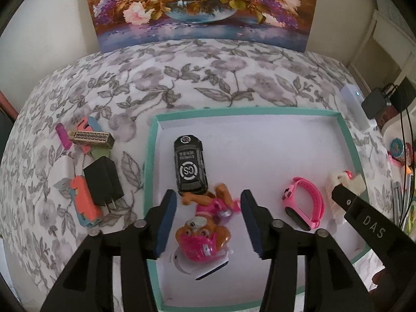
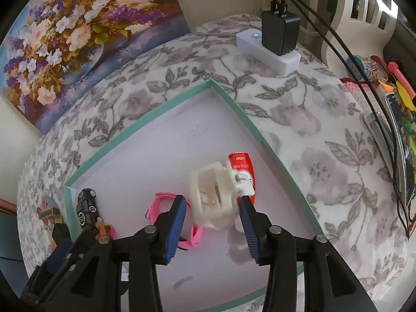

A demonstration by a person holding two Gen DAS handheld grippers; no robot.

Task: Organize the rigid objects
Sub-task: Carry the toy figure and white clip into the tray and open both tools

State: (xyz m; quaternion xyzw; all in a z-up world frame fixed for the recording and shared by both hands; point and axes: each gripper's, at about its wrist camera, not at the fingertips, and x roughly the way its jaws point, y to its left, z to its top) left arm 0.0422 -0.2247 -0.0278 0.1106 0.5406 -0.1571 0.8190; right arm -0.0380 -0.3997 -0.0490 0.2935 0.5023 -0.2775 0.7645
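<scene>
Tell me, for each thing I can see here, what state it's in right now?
Teal box: open, no lid.
Black toy car: in the box, roof up.
Toy pup: lying in the box between the left gripper's open jaws, untouched.
Pink watch: strap fastened in a loop.
White clip: between the right gripper's pads; contact unclear.
Black charger: plugged into the lit white strip.

A home, likely a bedroom. A flowered bedspread (image 1: 208,78) lies below a flower painting (image 1: 202,7). Chargers (image 2: 279,32) sit nearby.

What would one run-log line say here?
left gripper: open over dog toy | right gripper: open around white block | tray
</scene>
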